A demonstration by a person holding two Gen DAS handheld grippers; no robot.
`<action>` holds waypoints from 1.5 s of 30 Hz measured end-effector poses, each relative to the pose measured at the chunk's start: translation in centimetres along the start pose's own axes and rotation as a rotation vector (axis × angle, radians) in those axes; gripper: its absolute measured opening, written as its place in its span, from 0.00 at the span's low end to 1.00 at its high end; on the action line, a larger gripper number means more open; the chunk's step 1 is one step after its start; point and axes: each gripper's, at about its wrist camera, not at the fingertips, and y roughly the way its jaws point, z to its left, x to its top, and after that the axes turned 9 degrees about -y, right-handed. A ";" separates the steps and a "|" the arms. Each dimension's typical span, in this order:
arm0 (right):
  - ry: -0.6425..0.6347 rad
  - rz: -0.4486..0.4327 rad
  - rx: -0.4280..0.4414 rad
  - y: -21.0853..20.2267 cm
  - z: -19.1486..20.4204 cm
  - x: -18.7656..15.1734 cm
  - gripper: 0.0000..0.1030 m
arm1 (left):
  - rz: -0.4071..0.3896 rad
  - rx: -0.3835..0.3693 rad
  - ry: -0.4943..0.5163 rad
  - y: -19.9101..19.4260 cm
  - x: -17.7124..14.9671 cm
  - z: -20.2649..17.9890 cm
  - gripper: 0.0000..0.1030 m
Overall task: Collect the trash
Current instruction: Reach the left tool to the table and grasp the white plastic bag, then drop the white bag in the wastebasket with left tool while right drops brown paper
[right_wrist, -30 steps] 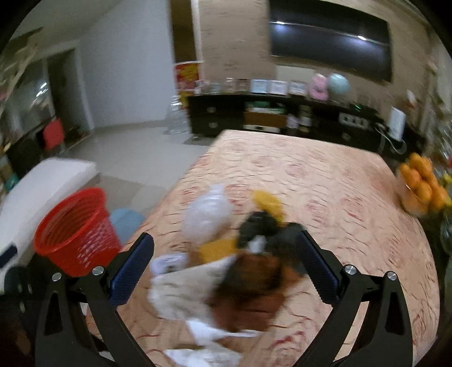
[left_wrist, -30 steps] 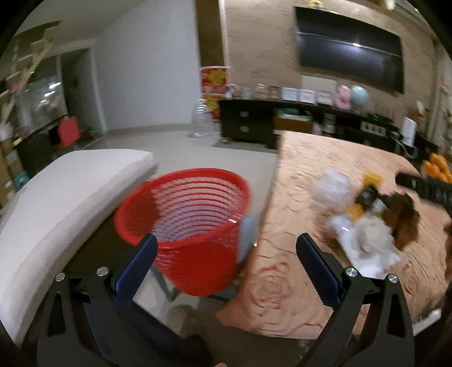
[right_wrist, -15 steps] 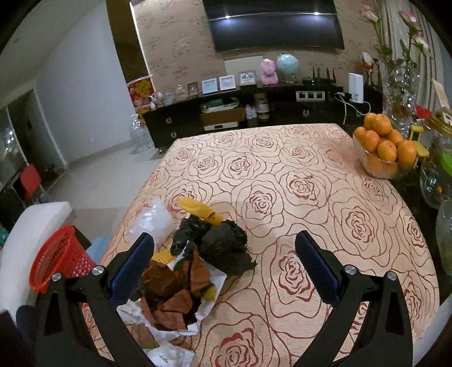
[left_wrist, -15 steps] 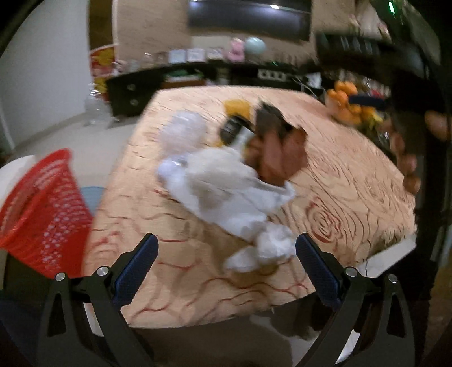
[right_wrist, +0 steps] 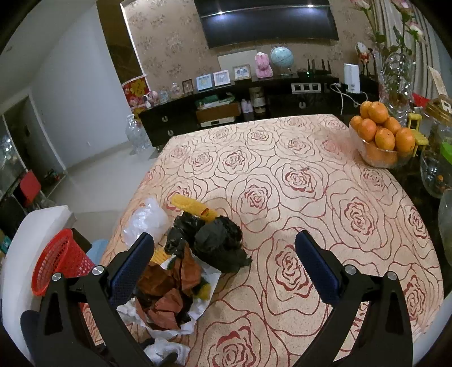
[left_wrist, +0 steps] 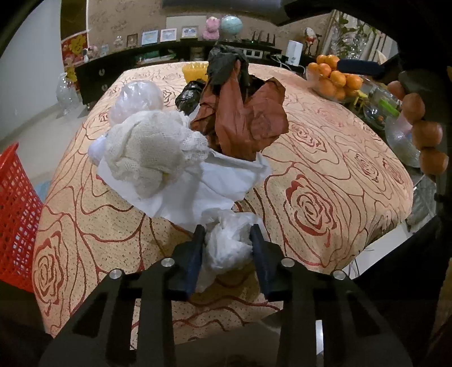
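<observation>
At table's near edge, left gripper [left_wrist: 227, 234] tilts down, jaws just closed, grasping crumpled white plastic [left_wrist: 228, 242]; right gripper [right_wrist: 224, 264] jaws released.

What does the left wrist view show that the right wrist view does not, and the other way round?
Only the left wrist view shows the left gripper, whose jaws have just been closing, now pressing a white plastic wad, and a gauze bundle. Only the right wrist view shows the open right gripper, the TV and the white seat. Both show the rose tablecloth, brown paper, black bag, oranges and red basket.
</observation>
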 end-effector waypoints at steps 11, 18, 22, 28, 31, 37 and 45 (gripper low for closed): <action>-0.150 0.076 0.198 1.7 5.1 -1.4 0.94 | -0.138 -0.002 -0.070 -5.7 0.5 3.2 0.28; -0.214 0.205 0.148 5.4 6.9 -3.7 0.76 | -0.230 0.063 -0.167 -8.8 1.9 7.1 0.28; -0.201 0.207 0.152 5.6 6.7 -3.8 0.54 | -0.260 0.105 -0.217 -9.7 2.5 9.1 0.28; -0.184 0.132 0.164 3.9 6.4 -2.3 0.47 | -0.318 0.167 -0.247 -11.6 3.0 11.4 0.28; -0.199 0.077 0.160 2.9 6.5 -1.4 0.47 | -0.353 0.198 -0.258 -12.8 3.3 12.7 0.28; -0.202 0.012 0.178 2.0 7.1 -0.2 0.46 | -0.404 0.279 -0.290 -14.8 4.1 15.4 0.28; -0.251 -0.028 0.151 2.3 9.6 0.6 0.46 | -0.462 0.438 -0.325 -16.6 6.3 20.6 0.28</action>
